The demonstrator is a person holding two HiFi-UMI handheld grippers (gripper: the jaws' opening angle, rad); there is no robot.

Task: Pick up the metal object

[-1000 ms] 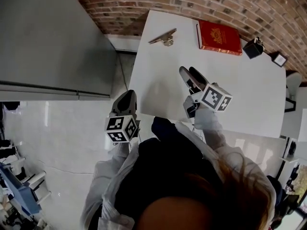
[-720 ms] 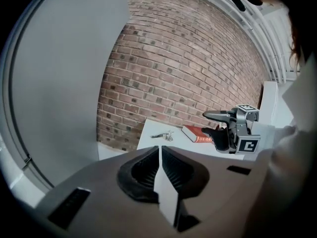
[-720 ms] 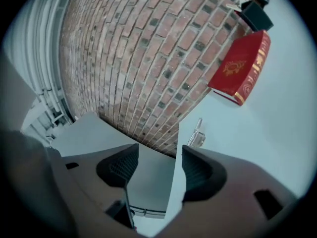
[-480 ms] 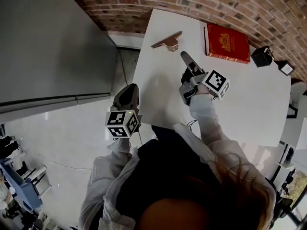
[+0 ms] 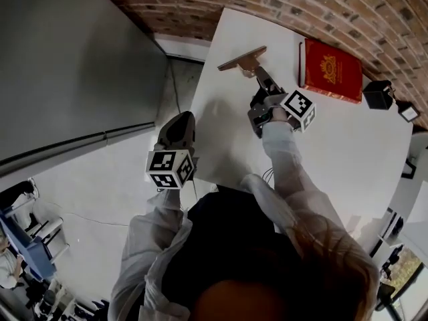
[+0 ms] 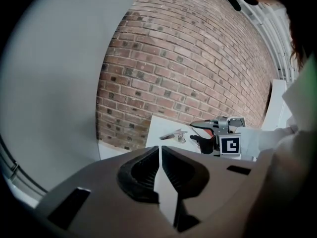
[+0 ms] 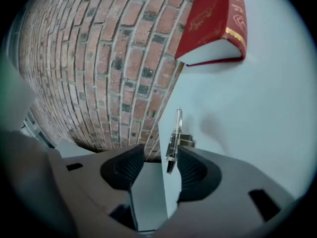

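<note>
The metal object [image 5: 242, 57], a thin flat bar with a small bracket, lies near the far left edge of the white table [image 5: 348, 146]. My right gripper [image 5: 263, 77] reaches to it. In the right gripper view the bar [image 7: 174, 135] stands between the closing jaws, close against the right pad, with a gap to the left pad [image 7: 130, 168]. My left gripper [image 5: 178, 130] hangs off the table's left side, its jaws together with nothing in them [image 6: 159, 150]. The left gripper view also shows the metal object [image 6: 173, 134] and the right gripper [image 6: 198, 132].
A red book [image 5: 332, 71] lies on the table to the right of the metal object. Two small black objects [image 5: 378, 93] sit at the far right corner. A brick wall [image 5: 200, 5] runs behind the table. A grey panel [image 5: 67, 65] stands at the left.
My right gripper has moved forward across the table to the metal object, which now sits between its jaws, and the jaws have narrowed. The left gripper has hardly moved.
</note>
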